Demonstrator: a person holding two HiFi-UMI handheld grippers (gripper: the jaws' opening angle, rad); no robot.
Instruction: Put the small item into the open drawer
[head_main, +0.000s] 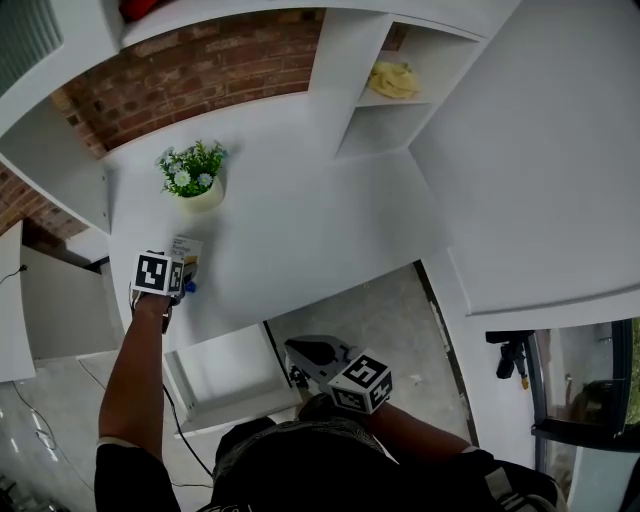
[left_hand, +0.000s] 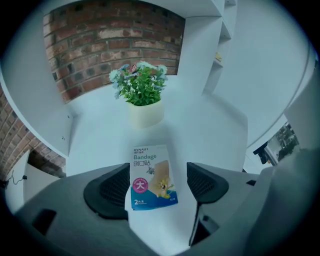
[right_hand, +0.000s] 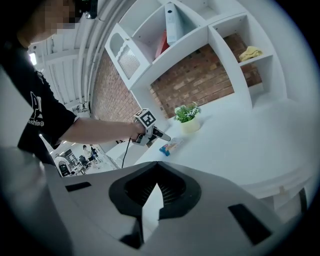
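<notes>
The small item is a flat bandage box (left_hand: 151, 176), white, blue and pink, lying on the white desk (head_main: 300, 220) near its front left edge. My left gripper (left_hand: 158, 171) is open and straddles the box; the left pad is at the box's edge and the right pad stands clear of it. The head view shows that gripper (head_main: 165, 283) just in front of the box (head_main: 186, 252). The open white drawer (head_main: 228, 372) juts out below the desk's front edge. My right gripper (head_main: 305, 350) hovers low beside the drawer, by my body; its jaws (right_hand: 157, 172) are shut with nothing in them.
A potted plant (head_main: 197, 172) stands on the desk just behind the box. White shelves rise at the back right, one holding a yellow cloth (head_main: 393, 80). A brick wall (head_main: 200, 70) backs the desk. A white cabinet (head_main: 60, 305) stands at the left, and a cable (head_main: 185, 440) trails on the floor.
</notes>
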